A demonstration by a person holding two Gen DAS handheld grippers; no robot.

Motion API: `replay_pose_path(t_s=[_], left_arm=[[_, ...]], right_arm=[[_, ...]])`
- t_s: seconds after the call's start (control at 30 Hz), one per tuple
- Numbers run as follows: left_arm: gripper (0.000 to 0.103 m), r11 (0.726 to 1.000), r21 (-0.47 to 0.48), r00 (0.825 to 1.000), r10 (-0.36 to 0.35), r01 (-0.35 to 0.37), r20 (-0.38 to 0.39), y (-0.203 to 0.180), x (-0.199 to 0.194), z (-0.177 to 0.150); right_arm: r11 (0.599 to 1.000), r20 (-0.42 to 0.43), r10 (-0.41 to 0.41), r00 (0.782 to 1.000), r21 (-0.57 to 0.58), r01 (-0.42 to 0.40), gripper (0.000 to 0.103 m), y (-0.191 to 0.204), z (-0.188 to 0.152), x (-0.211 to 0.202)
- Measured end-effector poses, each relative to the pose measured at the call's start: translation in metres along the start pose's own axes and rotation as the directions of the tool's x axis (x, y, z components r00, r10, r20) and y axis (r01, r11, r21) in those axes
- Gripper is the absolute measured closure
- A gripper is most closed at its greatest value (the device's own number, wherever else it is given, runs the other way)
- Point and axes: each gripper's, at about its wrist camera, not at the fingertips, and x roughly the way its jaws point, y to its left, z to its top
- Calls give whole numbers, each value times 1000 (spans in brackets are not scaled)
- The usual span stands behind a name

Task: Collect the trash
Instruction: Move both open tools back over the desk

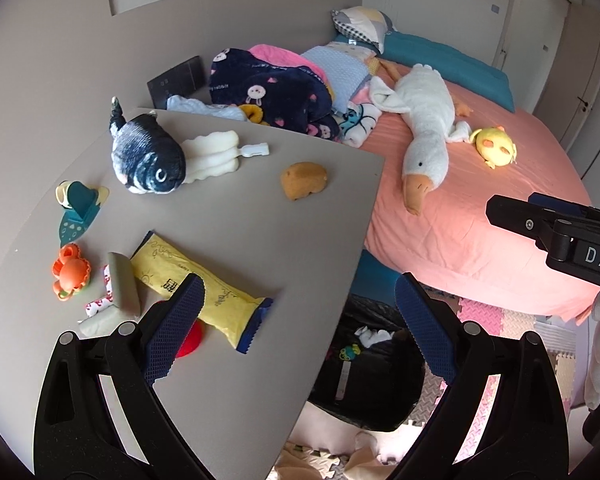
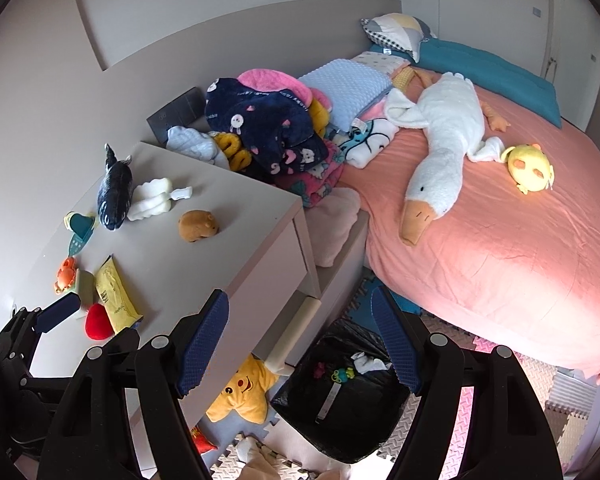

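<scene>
Right up close, both grippers are empty. The left gripper (image 1: 298, 332) has its fingers spread wide with nothing between them, hanging over the front corner of the dresser top (image 1: 236, 208). The right gripper (image 2: 300, 344) is the same deal, fingers wide apart, hovering above the bin.

Just below them on the floor sits the black trash bag (image 2: 340, 424), mouth open, already holding a crumpled white tissue (image 2: 366, 362) and a couple of small colourful bits. So some collecting looks done, and I'd say this is the go-back-for-the-next-piece step.

On the dresser top, nearest the left gripper, lies a yellow wipes pack (image 1: 204, 284), with a red round thing (image 1: 188, 340) partly tucked under it and a small printed wrapper (image 1: 100, 304) beside a grey block (image 1: 122, 282). Those look like the likeliest trash, though honestly I can't tell which one is meant. The orange crab toy (image 1: 70, 272) sits next to them, probably not trash.

Further back are the brown plush (image 1: 304, 180), a white sponge thing (image 1: 214, 152) and the dark fish plush (image 1: 148, 156), then the pile of blankets (image 2: 268, 128) and the goose plush (image 2: 440, 148) on the pink bed (image 2: 500, 260).

Next move, I reckon: drop the left gripper onto the wrapper or pack, line the fingers either side, squeeze, then carry it over the edge to the bag. The flat wrapper could be fiddly to pinch off the surface.
</scene>
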Motion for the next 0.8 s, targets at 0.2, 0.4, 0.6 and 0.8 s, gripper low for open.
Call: replay_pose_path(t_s=[0.2,0.4,0.6,0.8], left_arm=[[10,998,-38,999,43,-43,-11,30,-3,-7],[10,994,-80,997,77,-79,-31,62,-3,-13],[10,989,-109,994,98,-103,-51,87,2,-18],[10,982,-143,991,112,-122,-78,115,10,-24]], right_arm=[[998,-16,41,999,-36,-41,29,30,0,11],[995,-35,72,997,-66,-74,29,58,0,21],[990,-51,102,994,-90,-106,29,82,0,29],[985,-61,129,990,-103,-135,29,101,0,37]])
